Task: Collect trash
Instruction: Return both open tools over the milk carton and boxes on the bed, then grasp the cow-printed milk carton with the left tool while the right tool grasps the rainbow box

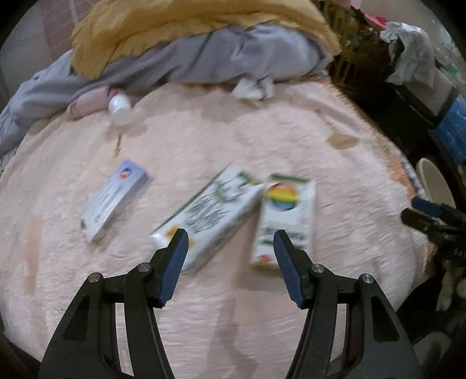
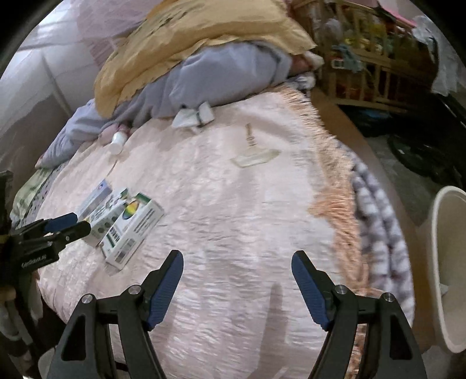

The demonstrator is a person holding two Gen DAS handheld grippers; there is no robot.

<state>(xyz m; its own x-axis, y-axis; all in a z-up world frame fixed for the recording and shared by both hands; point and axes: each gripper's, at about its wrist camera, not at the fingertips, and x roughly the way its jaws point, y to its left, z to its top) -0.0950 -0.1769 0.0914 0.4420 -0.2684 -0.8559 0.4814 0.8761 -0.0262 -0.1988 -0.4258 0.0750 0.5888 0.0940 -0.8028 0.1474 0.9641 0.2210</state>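
Three small cardboard boxes lie on the pink bedspread (image 1: 262,140): a blue-white box (image 1: 113,201), a white-green box (image 1: 206,215) and a rainbow-printed box (image 1: 285,218). My left gripper (image 1: 231,242) hovers just above the last two, open, with nothing between its fingers. In the right wrist view the same boxes (image 2: 131,233) lie at the left, with the left gripper (image 2: 81,221) beside them. My right gripper (image 2: 237,259) stands open over bare bedspread. A white bottle (image 1: 119,108), a crumpled white paper (image 1: 253,87) and a clear plastic piece (image 2: 253,154) lie farther back.
A grey garment (image 1: 204,58) and a yellow blanket (image 1: 174,26) are piled at the head of the bed. A white bin (image 2: 445,262) stands on the floor off the bed's right edge. A cluttered wooden shelf (image 2: 364,52) is at the back right.
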